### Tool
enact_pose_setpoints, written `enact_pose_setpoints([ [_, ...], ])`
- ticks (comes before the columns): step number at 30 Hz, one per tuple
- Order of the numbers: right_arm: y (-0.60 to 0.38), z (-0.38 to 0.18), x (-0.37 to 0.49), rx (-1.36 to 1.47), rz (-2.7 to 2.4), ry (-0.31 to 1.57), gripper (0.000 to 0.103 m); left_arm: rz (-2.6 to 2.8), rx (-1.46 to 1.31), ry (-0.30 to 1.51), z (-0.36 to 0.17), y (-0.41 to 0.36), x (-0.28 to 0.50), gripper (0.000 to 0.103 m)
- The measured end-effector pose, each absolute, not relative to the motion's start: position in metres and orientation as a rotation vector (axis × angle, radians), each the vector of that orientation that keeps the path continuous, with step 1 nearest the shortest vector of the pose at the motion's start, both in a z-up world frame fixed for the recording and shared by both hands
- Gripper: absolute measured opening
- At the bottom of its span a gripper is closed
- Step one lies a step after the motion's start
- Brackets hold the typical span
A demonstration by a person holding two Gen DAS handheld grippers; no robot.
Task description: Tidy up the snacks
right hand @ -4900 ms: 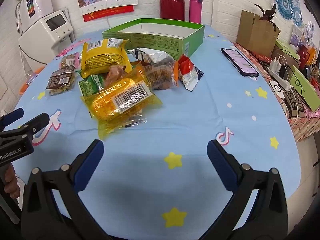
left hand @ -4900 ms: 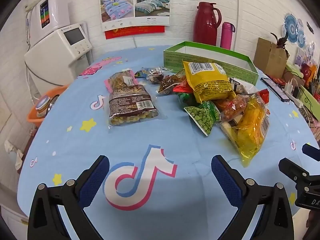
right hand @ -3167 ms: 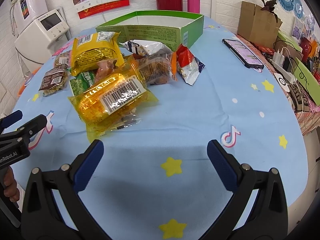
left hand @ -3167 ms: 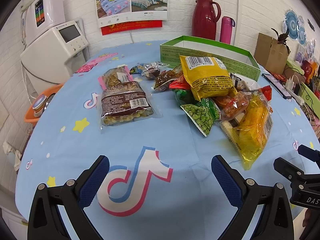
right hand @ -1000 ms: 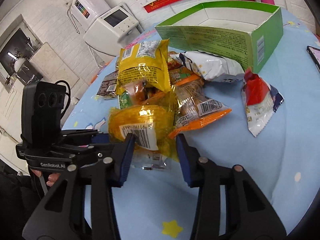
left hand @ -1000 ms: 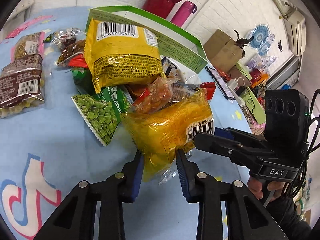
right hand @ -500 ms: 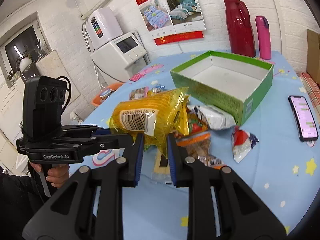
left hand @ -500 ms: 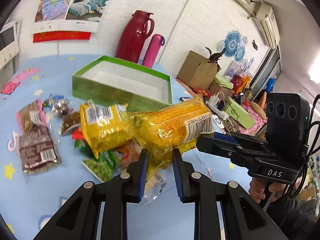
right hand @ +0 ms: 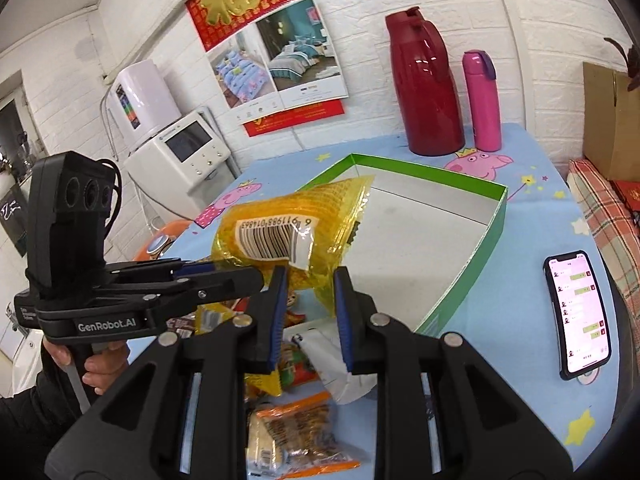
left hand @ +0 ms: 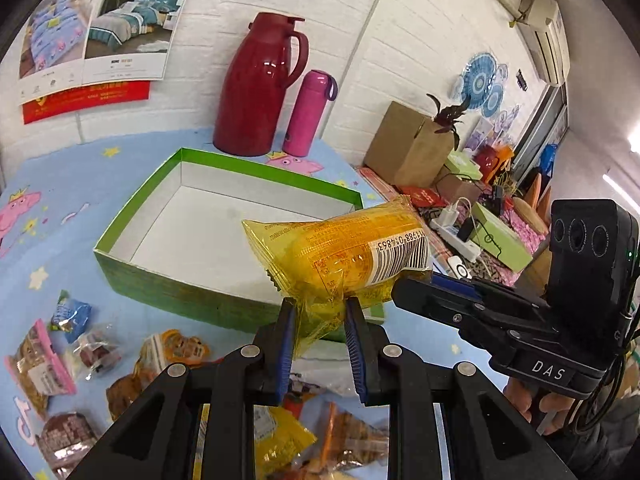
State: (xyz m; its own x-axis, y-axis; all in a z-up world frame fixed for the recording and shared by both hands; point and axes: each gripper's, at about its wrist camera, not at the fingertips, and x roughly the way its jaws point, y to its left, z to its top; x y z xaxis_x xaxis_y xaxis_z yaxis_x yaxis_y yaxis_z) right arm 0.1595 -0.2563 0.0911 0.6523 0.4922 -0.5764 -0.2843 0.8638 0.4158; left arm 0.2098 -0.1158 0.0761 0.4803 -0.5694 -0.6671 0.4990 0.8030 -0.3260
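A blue cartoon-print table carries a green box, loose snack packets, 2 flasks and a phone.

A red thermos jug is standing at the far edge of the counter, with a pink flask just beside it on the right. A phone is lying face up with its screen glowing near the right edge. A poster is hanging on the white brick wall, and a white appliance is sitting far left. A cardboard box is standing far right.
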Motion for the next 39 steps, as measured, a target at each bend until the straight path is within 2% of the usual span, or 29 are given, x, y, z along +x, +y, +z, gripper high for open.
enact_pose_setpoints([
  [6,-0.274,0.064,0.191,0.371,0.42,0.781,0.025,-0.628,-0.05,0.9,0.054,-0.134,0.244,0.024],
  [8,-0.275,0.056,0.199,0.374,0.414,0.791,0.028,-0.608,-0.031,0.905,0.048,-0.137,0.251,0.026],
  [10,-0.273,0.05,0.204,0.341,0.39,0.802,0.034,-0.573,-0.005,0.906,0.043,-0.138,0.255,0.049],
  [11,-0.272,0.048,0.205,0.321,0.375,0.804,0.051,-0.555,0.004,0.902,0.042,-0.136,0.255,0.078],
  [12,-0.271,0.046,0.205,0.3,0.351,0.801,0.063,-0.525,0.003,0.885,0.042,-0.131,0.253,0.092],
  [14,-0.273,0.046,0.203,0.286,0.344,0.777,0.071,-0.475,-0.003,0.851,0.043,-0.121,0.249,0.094],
  [19,-0.28,0.058,0.194,0.344,0.338,0.767,0.073,-0.446,-0.011,0.847,0.049,-0.1,0.243,0.095],
  [24,-0.274,0.086,0.167,0.362,0.341,0.712,0.082,-0.412,0.009,0.811,0.067,-0.084,0.217,0.095],
  [31,-0.255,0.106,0.115,0.392,0.405,0.665,0.083,-0.382,-0.044,0.801,0.082,-0.052,0.166,0.095],
  [39,-0.241,0.082,0.075,0.467,0.478,0.699,0.083,-0.358,-0.148,0.811,0.058,-0.013,0.119,0.095],
])
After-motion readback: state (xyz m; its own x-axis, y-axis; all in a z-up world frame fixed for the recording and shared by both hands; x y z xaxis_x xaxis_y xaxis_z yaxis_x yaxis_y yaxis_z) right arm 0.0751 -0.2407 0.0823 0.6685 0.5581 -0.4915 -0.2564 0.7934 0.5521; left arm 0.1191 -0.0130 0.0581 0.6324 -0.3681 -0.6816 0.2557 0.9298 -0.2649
